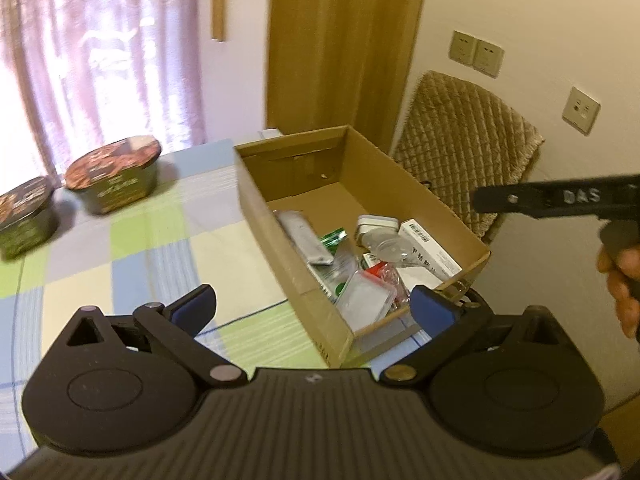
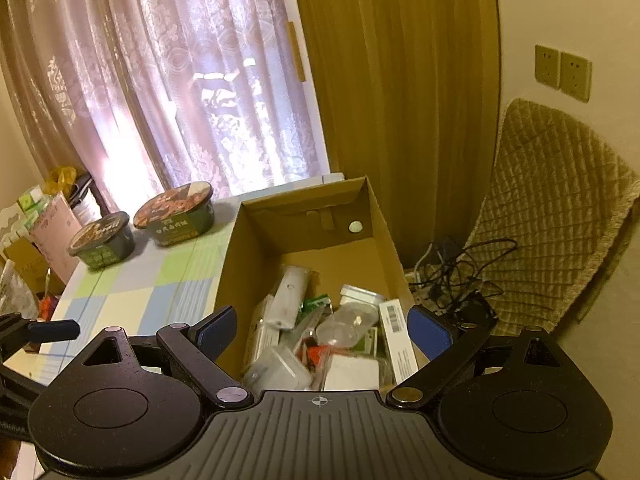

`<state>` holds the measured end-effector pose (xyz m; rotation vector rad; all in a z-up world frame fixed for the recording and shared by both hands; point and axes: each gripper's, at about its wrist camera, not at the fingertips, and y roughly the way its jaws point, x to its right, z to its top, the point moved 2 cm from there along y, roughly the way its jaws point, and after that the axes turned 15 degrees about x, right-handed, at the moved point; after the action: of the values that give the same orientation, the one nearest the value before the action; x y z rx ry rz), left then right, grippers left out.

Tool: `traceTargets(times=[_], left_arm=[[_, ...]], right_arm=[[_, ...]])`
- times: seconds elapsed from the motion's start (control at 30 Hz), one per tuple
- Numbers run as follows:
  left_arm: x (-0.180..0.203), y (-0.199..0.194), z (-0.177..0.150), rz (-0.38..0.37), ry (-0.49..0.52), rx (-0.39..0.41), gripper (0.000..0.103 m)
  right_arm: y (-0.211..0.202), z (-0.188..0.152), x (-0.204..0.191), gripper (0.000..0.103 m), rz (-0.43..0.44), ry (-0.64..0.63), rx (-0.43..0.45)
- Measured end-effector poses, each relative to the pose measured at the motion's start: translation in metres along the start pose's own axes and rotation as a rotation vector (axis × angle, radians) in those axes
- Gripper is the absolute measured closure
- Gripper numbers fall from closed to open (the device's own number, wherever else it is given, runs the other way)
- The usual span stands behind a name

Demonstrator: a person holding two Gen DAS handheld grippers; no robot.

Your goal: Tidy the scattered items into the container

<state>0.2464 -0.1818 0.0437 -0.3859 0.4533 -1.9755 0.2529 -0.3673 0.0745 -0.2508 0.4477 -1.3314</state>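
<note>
Box, "DAS" on right gripper

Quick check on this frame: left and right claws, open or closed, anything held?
Left claw: open, holding nothing, beside the cardboard box.
Right claw: open, holding nothing, above the box.

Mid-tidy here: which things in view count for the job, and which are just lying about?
Belongs to the job:
cardboard box
small items piled inside it, such as the white remote, clear lid and white carton
left gripper and right gripper, both open and empty

Just lying about:
two noodle bowls on the checked tablecloth
padded chair
tangled cables
</note>
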Motion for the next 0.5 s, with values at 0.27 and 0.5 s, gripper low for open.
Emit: traceTargets(times=[0.27, 0.5], left_arm=[[0.013, -0.064, 0.001, 0.047, -0.052, 0.042, 0.001], [0.024, -0.111, 0.000, 0.067, -0.111, 0.103, 0.001]], right_arm=[[-0.064, -0.001, -0.024, 0.006, -0.018, -0.048, 0.012], [-0.109, -0.011, -0.043, 0.006, -0.030, -0.092, 0.003]])
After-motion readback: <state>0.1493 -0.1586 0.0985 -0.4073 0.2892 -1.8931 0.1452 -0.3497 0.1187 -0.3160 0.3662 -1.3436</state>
